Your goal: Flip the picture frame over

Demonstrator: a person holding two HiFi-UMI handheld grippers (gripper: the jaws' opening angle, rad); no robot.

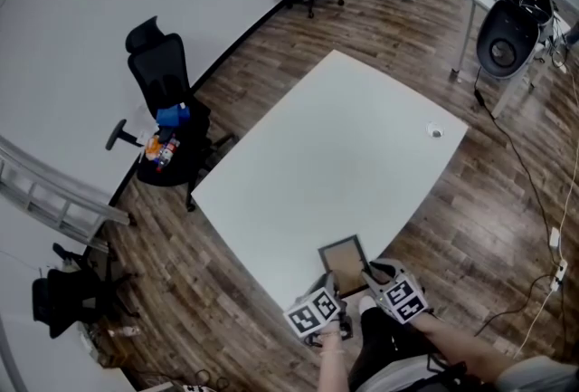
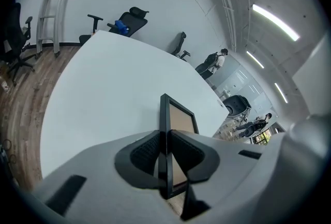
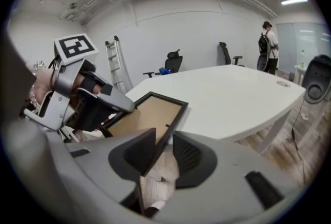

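- Picture frame [image 1: 345,260]: brown board up, at the near edge of the table [image 1: 344,137], overhanging so jaws can reach its edges.
- Left gripper [image 2: 166,158]: clamped on the frame's left edge, carrying it.
- Right gripper [image 3: 160,153]: jaws wide, astride the right edge, not pressing.

Lighting is bright and even across all three views. I find the source overhead: ceiling light strips [image 2: 274,22] show in both gripper views, slightly blown out. The white table [image 1: 335,155] reads pale and flat, with no hard glare. Shadows are soft; a faint one lies beside the picture frame [image 3: 147,114] in the right gripper view. Both gripper views are round fisheye pictures with black corners and bent lines near the rim. The head view bows the wall line. The left gripper [image 2: 166,140] and right gripper [image 3: 164,137], close to their lenses, look soft; the far room is sharper.
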